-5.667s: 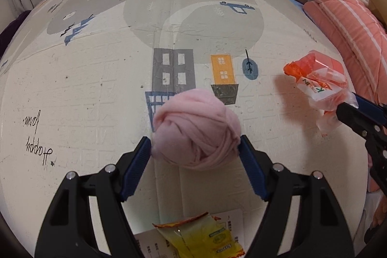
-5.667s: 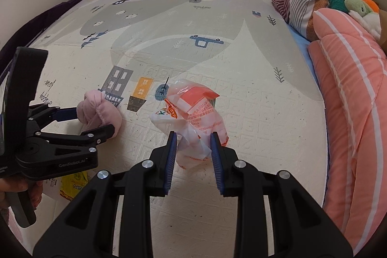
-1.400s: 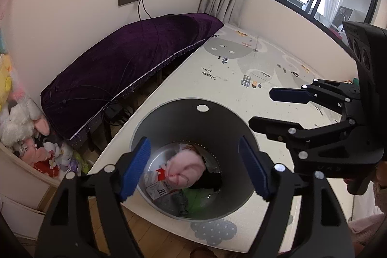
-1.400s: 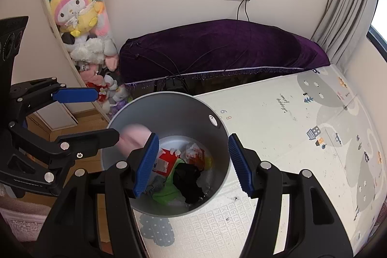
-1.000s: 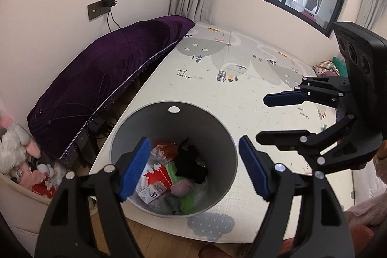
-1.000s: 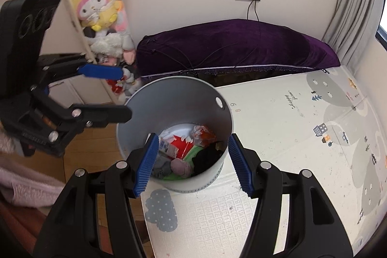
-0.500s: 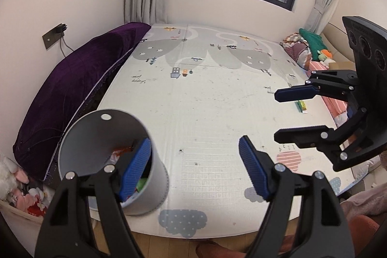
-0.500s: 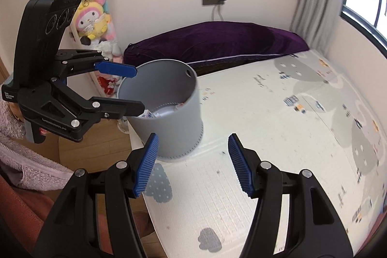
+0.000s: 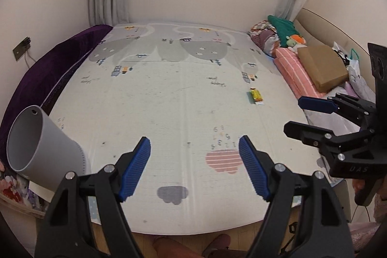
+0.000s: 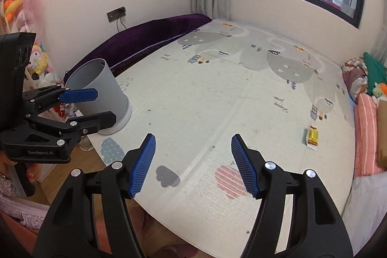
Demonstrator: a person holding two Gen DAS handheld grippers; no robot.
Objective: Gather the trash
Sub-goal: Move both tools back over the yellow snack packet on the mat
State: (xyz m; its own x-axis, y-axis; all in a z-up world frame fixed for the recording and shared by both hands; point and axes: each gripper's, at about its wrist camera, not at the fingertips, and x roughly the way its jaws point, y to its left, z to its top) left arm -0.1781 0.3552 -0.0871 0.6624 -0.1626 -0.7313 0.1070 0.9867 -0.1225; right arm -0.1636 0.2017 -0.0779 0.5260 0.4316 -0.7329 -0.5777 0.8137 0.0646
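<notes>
A pale foam play mat (image 9: 169,98), printed with grey clouds and small houses, covers most of the floor, its surface embossed in a fine grid. At its near left corner stands the grey bin (image 10: 101,93), a smooth, slightly tapered plastic cylinder. A purple velvet cushion (image 10: 154,38) runs along the wall beyond it. The left gripper (image 9: 194,168) hangs over the mat's near edge, blue ribbed pads spread wide with nothing between them. The right gripper (image 10: 192,165) is likewise empty, and its jaws have just been opening. The one piece of trash in sight is the yellow wrapper (image 9: 256,96), lying flat on the mat well to the right, near the striped pink bedding (image 9: 295,74). It looks light, thin and crinkly, probably slick foil; pinching across its short width, at a raised edge, seems the best hold
</notes>
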